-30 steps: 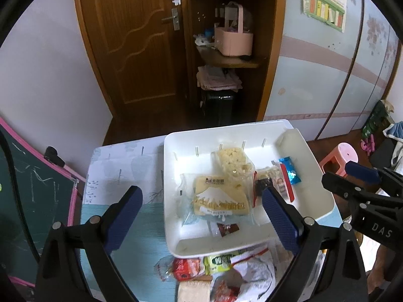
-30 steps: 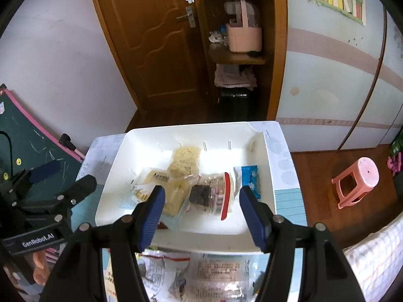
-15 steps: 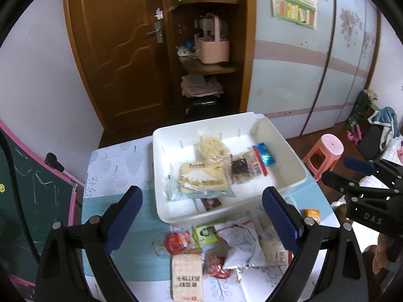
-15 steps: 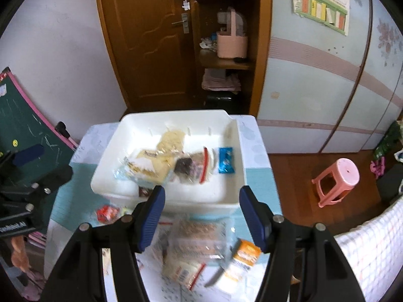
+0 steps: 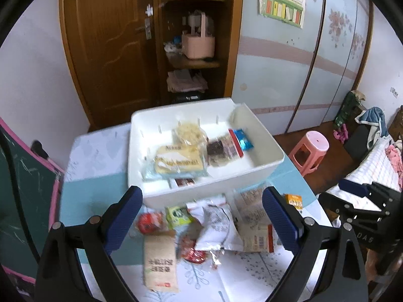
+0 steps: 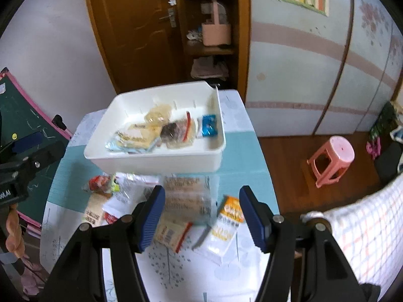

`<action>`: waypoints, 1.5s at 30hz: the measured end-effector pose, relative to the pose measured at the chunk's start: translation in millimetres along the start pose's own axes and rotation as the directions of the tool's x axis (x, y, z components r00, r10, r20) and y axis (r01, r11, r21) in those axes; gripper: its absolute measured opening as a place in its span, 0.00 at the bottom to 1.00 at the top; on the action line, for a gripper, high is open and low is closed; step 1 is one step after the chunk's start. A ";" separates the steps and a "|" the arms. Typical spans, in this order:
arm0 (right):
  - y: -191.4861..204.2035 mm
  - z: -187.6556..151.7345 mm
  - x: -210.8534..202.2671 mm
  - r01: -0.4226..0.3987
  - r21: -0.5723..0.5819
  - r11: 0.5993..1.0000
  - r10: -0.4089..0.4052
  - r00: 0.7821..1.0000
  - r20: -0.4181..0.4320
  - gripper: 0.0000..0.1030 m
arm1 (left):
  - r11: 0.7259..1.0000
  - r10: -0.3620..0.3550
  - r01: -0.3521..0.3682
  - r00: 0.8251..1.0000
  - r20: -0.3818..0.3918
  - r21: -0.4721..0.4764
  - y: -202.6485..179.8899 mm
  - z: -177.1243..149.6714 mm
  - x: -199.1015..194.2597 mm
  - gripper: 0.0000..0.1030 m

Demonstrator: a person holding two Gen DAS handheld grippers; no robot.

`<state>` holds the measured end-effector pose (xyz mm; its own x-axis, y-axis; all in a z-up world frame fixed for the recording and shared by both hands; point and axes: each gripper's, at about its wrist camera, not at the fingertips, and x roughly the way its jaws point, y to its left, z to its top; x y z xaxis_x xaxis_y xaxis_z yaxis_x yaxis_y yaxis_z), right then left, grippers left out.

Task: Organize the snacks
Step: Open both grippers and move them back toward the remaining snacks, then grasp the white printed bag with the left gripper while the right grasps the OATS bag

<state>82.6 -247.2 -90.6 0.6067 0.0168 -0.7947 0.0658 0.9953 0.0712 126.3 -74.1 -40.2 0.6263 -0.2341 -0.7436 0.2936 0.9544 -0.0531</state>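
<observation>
A white bin [image 5: 267, 164] [image 6: 161, 162] stands on the table and holds several snack packs, among them a yellow bread pack [image 5: 178, 162] and a blue packet [image 5: 243, 138] [image 6: 209, 125]. Loose snacks lie in front of the bin: a tan packet [image 5: 160, 261], a red one [image 5: 148, 222], a green one [image 5: 178, 214], a white bag [image 5: 217, 229], a clear biscuit bag [image 6: 186, 198] and an orange packet [image 6: 230, 216] [image 5: 293, 200]. My left gripper [image 5: 201, 222] is open and empty above the pile. My right gripper [image 6: 201, 217] is open and empty above the biscuit bag.
The table [image 6: 236, 151] has a teal and white patterned cloth. A pink stool [image 6: 332, 159] stands on the floor to the right. A green chalkboard [image 6: 17, 108] leans at the left. A wooden door and shelf stand behind. A checked bedcover [image 6: 365, 229] is at the right.
Both grippers have pulled back and up from the bin, so the loose snacks in front of it have come into view. Both stay open and empty.
</observation>
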 end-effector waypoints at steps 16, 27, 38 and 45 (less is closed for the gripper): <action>-34.6 -69.3 78.2 0.040 0.196 0.980 -0.004 0.983 -0.182 0.60 | 0.998 0.027 -0.038 0.980 -0.197 -0.053 -1.7 -56.9 88.7 0.93; -30.9 -71.7 107.1 0.061 0.184 0.981 -0.019 0.975 -0.221 0.60 | 0.998 0.021 -0.035 0.963 -0.267 -0.048 -13.3 -66.8 126.1 0.93; -16.0 -72.8 119.0 0.098 0.144 0.985 -0.064 0.972 -0.224 0.60 | 0.997 0.037 -0.057 0.951 -0.306 -0.060 -15.4 -68.8 152.2 0.93; -9.2 -75.1 116.0 0.144 0.095 0.985 -0.123 0.973 -0.197 0.47 | 0.997 0.020 -0.045 0.939 -0.343 -0.066 -17.6 -76.0 165.0 0.63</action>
<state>92.9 -247.2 -228.7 0.4262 -0.0877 -0.9004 0.2280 0.9736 0.0131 169.6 -115.4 -212.6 0.3464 -0.1373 -0.9280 0.2171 0.9741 -0.0631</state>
